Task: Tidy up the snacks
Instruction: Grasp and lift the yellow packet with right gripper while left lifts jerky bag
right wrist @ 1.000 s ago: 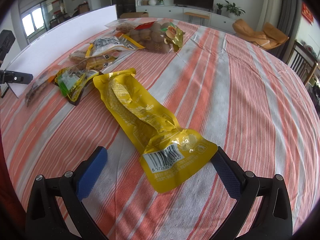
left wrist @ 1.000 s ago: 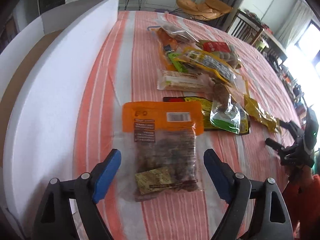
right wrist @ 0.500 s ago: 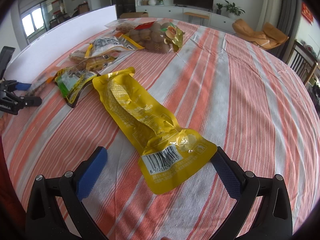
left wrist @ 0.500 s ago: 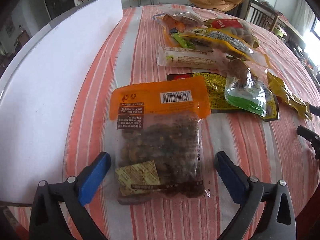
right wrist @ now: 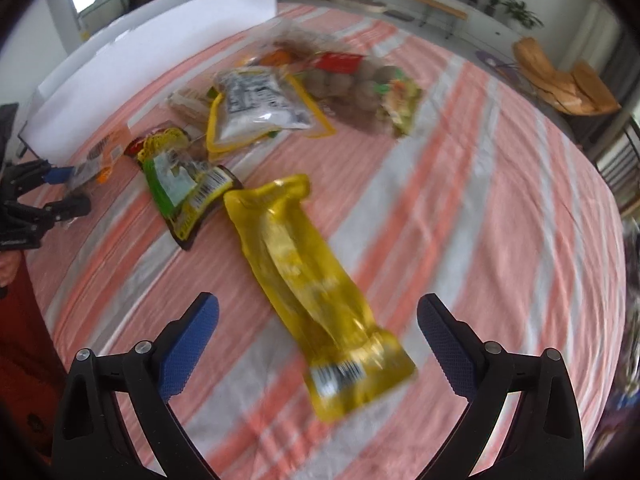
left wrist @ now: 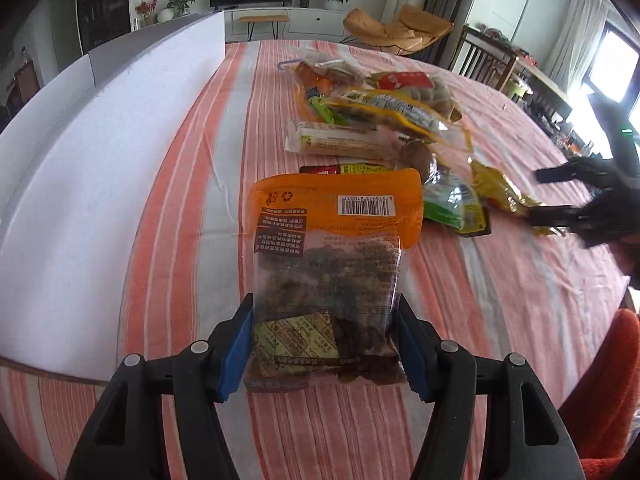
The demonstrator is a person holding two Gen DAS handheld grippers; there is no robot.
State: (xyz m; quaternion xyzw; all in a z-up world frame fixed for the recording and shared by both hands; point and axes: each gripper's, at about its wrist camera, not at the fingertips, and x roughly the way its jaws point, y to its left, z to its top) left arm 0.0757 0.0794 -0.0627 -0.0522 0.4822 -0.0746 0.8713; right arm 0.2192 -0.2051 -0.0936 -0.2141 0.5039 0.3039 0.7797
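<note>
An orange-topped clear bag of dark snacks lies on the striped tablecloth. My left gripper straddles its near end. Its jaws are closing, and both blue pads press on the bag's sides, pinching it narrower there. In the blurred right wrist view, a long yellow pouch lies between the fingers of my right gripper. Those jaws are closing too, but neither pad touches the pouch. From the left wrist view, the right gripper shows at the yellow pouch's end.
A pile of snacks lies beyond: a green packet, a yellow-rimmed clear bag and a bag of brown rounds with a red label. A white foam board lines the table's left side. A red sleeve is close by.
The left gripper slid forward along the orange-topped bag and its wide jaws came in onto the bag's sides. The right gripper lifted and rolled, its jaws narrowed, and its view went blurry.
</note>
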